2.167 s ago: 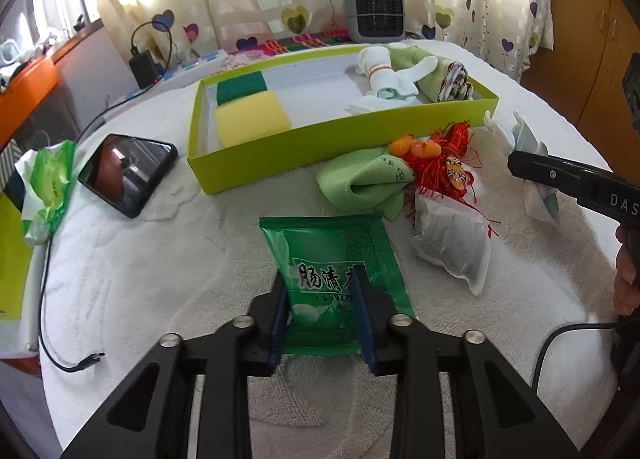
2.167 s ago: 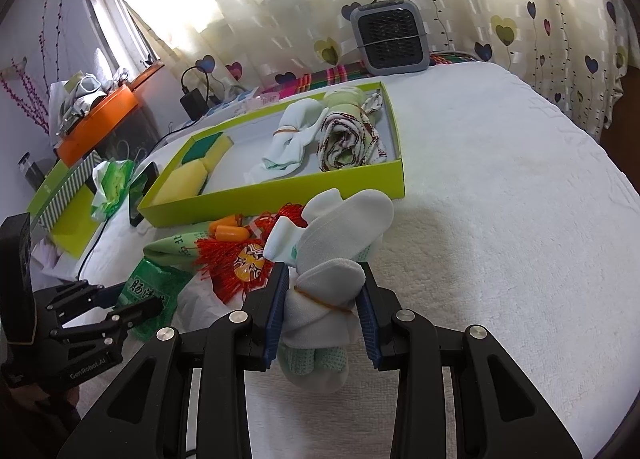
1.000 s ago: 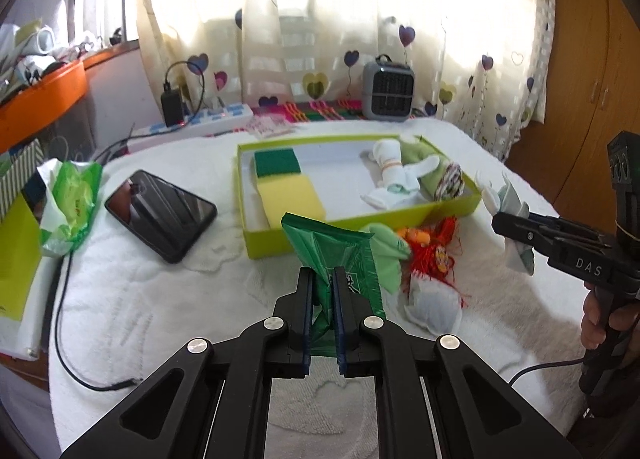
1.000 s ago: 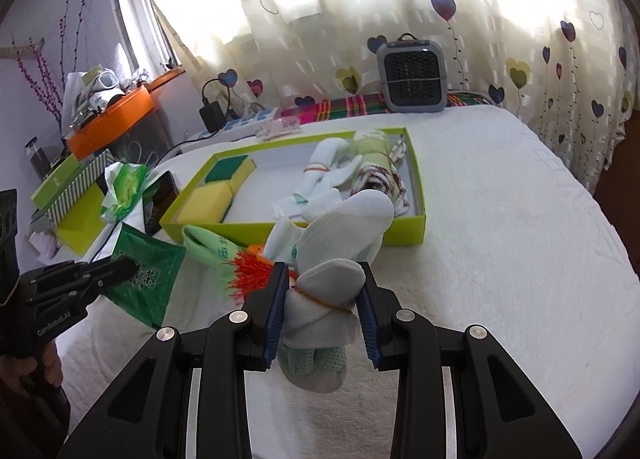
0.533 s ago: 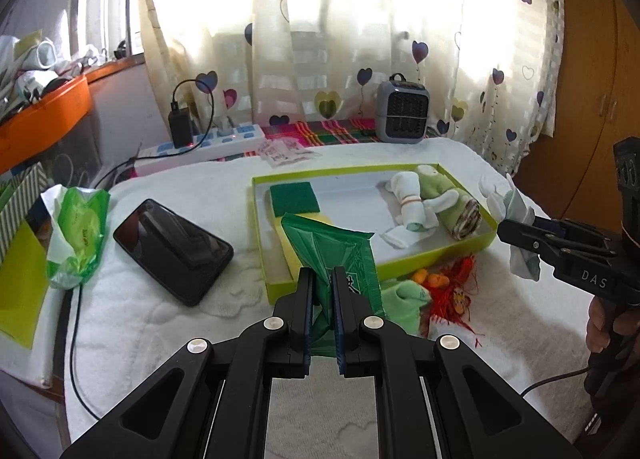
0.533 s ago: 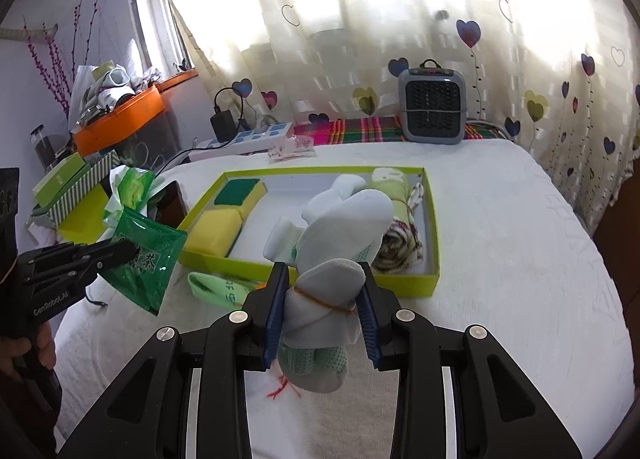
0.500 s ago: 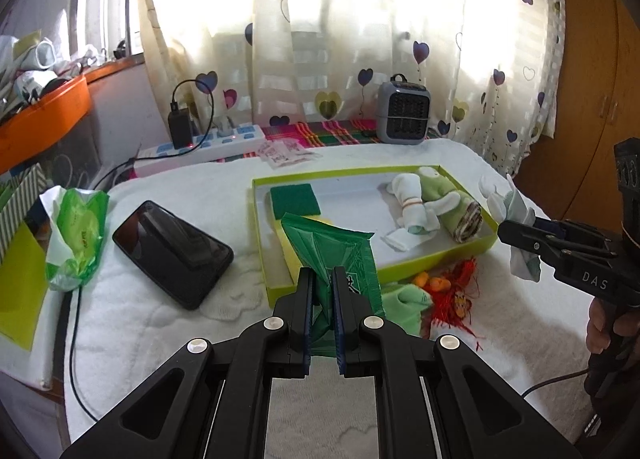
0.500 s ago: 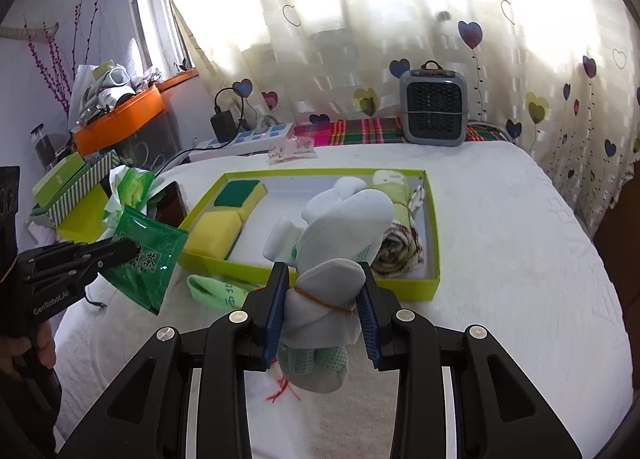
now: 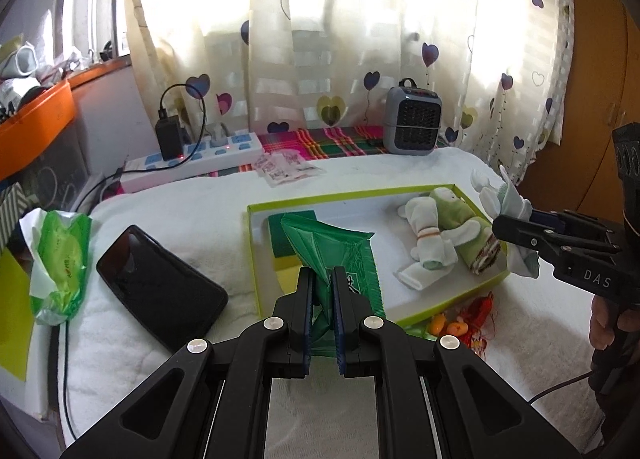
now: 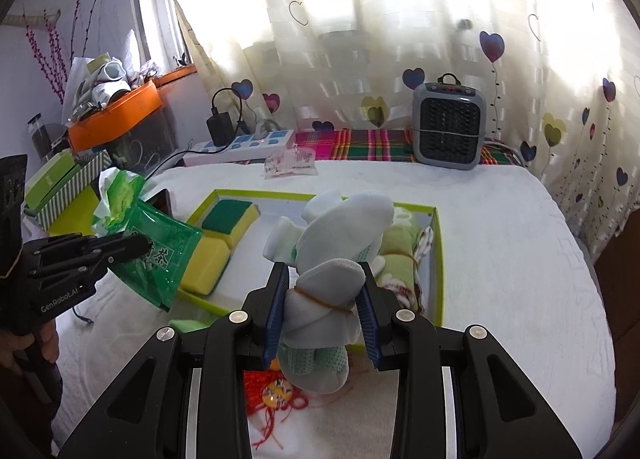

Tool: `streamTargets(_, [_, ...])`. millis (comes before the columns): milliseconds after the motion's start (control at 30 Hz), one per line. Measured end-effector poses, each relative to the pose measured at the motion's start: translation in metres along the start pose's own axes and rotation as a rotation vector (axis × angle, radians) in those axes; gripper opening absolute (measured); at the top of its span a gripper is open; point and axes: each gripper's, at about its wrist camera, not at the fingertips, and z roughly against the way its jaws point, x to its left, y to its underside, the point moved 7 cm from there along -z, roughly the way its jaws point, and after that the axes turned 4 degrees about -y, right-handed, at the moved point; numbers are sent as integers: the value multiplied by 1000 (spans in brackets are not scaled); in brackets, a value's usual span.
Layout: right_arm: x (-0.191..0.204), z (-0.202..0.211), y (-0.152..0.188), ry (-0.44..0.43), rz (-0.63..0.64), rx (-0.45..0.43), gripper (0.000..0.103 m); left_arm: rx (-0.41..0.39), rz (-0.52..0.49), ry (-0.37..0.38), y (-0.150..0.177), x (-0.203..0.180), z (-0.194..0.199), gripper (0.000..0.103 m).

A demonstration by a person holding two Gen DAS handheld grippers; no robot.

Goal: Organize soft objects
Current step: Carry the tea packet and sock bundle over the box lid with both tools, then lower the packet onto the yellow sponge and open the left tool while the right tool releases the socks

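Observation:
My left gripper is shut on a green tea packet, held in the air over the near left part of the lime-green tray. The same packet shows in the right wrist view at the left gripper's tips. My right gripper is shut on a white sock bundle tied with a rubber band, hanging over the tray's near wall. In the tray lie sponges, another sock bundle and a rolled green towel.
On the white bed cover in front of the tray lie a red tassel charm and an orange toy. A black phone and a green tissue pack lie left. A power strip and small heater stand behind.
Both grippers have risen and moved forward toward the tray with their loads. The tea packet came up off the bed cover. The sock bundle now hangs over the tray's near wall.

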Motion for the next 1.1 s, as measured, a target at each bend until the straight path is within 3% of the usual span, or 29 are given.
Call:
streamTargets(333, [-2, -37, -20, -35, -4, 56, 35, 35, 7, -12, -12, 6, -31, 8])
streamTargets(733, [6, -88, -20, -73, -6, 151, 35, 82, 5, -11, -13, 6, -56, 9])
streamTargets(1100, [6, -112, -21, -30, 36, 198, 35, 112, 2, -18, -15, 8, -72, 10])
